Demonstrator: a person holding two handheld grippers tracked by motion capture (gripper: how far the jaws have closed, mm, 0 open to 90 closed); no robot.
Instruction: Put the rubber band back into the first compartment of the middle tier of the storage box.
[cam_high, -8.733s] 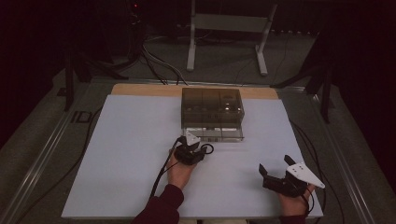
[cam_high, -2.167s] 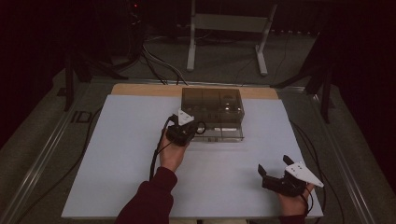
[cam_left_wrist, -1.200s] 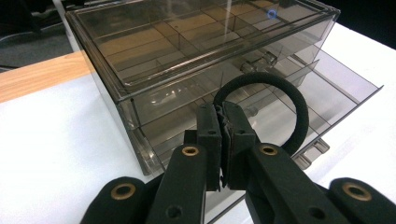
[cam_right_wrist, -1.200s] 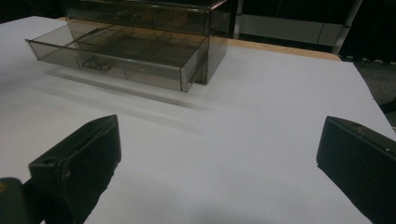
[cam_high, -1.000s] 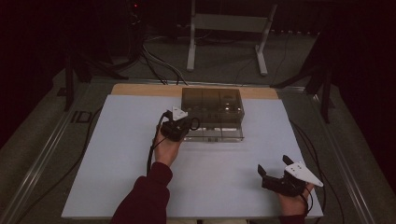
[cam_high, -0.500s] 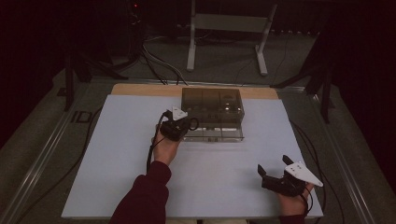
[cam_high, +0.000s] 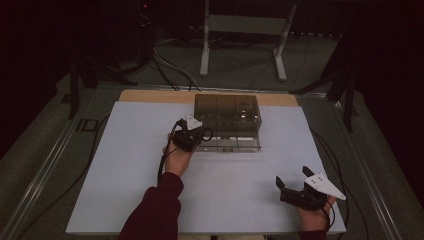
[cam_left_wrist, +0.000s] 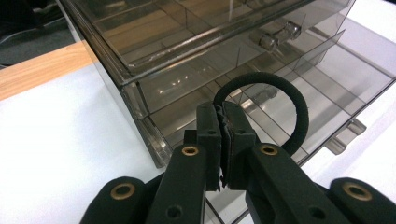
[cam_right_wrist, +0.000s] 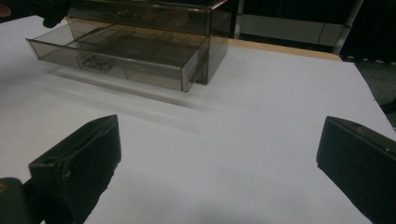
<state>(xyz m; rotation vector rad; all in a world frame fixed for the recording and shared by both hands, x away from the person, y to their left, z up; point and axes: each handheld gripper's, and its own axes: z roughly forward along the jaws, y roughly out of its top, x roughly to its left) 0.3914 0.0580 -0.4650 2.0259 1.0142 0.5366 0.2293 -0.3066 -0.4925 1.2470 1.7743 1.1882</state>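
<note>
L gripper (cam_left_wrist: 223, 144) clamped on black hair tie (cam_left_wrist: 285, 100) over open bottom drawer (cam_left_wrist: 299, 112) of clear organiser, R gripper (cam_right_wrist: 219, 163) idle w/ jaws apart; next: release tie into a compartment

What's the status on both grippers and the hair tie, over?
Left gripper shut on black hair tie, over the open bottom drawer. Right gripper open, resting on the table. Nothing in the way.

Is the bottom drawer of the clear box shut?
No, the bottom drawer is pulled out in front of the box, its compartments open to view.
</note>
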